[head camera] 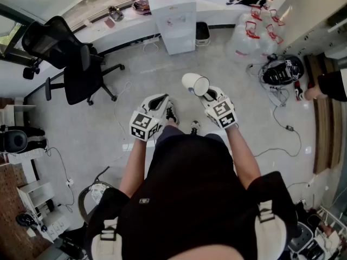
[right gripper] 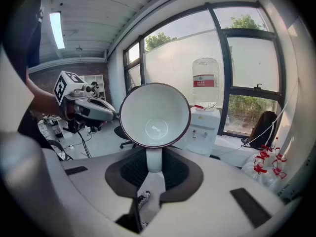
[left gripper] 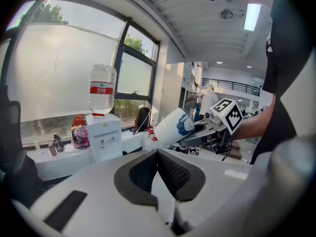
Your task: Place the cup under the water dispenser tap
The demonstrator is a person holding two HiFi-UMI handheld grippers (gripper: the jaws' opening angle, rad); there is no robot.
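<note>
In the head view a black office chair (head camera: pixel 70 58) stands at ten o'clock from the person, on the grey floor (head camera: pixel 135 80) beside the long white counter (head camera: pixel 105 28) that runs under the windows.

The left claw (left gripper: pixel 158 156) is held out at about eleven o'clock, tilted a little downward. Its dark pads meet at the tips and nothing sits between them, so it is closed and empty.

At twelve o'clock, against the counter, stands the white water dispenser (head camera: pixel 172 18) with a clear bottle (left gripper: pixel 101 90) upside down on top of it.

At one o'clock, the right claw (right gripper: pixel 154 164) is clamped on the handle of the white cup (right gripper: pixel 154 115). The cup lies on its side in the air, its dark-rimmed mouth turned back toward the claw's camera and its inside bare. It hangs over the floor, well apart from the dispenser, which shows behind it at three o'clock of its rim in the right gripper view. The two claws are near each other, side by side.

At two o'clock a cluster of clear empty jugs (head camera: pixel 255 34) with red handles lies on the floor.
</note>
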